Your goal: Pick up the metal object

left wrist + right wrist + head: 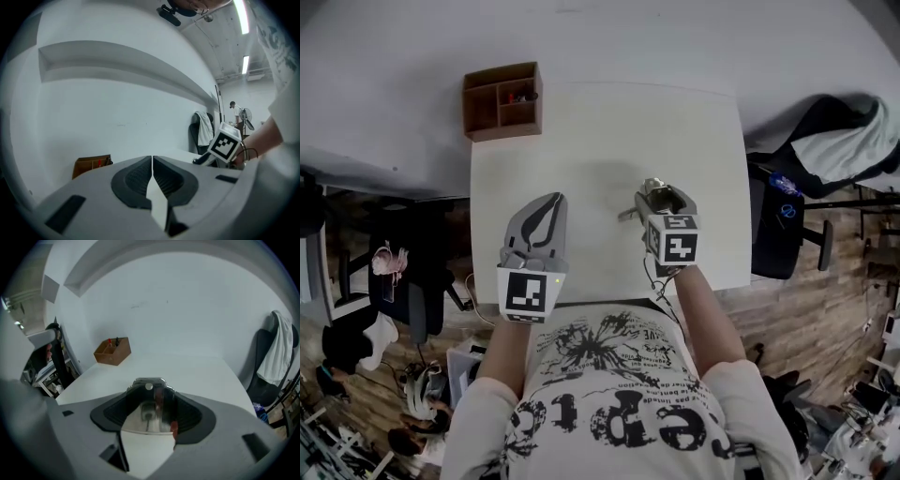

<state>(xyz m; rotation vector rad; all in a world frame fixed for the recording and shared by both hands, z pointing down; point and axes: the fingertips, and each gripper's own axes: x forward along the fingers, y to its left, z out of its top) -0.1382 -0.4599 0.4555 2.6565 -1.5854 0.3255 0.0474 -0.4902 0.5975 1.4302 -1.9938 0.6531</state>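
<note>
A shiny metal object (149, 389) sits between the black pads of my right gripper (151, 411), and both pads press on its sides. In the head view the same metal object (654, 194) hangs over the right half of the white table (609, 131), gripped by my right gripper (664, 202), with a short part sticking out to the left. My left gripper (546, 204) is over the table's left front, shut with nothing in it. Its pads meet in a thin line in the left gripper view (152, 161).
A brown wooden compartment box (502, 100) stands at the table's far left corner, also visible as the box (91, 165) and the box (112, 350). A chair draped with clothing (830, 150) stands to the right of the table. A white wall lies beyond.
</note>
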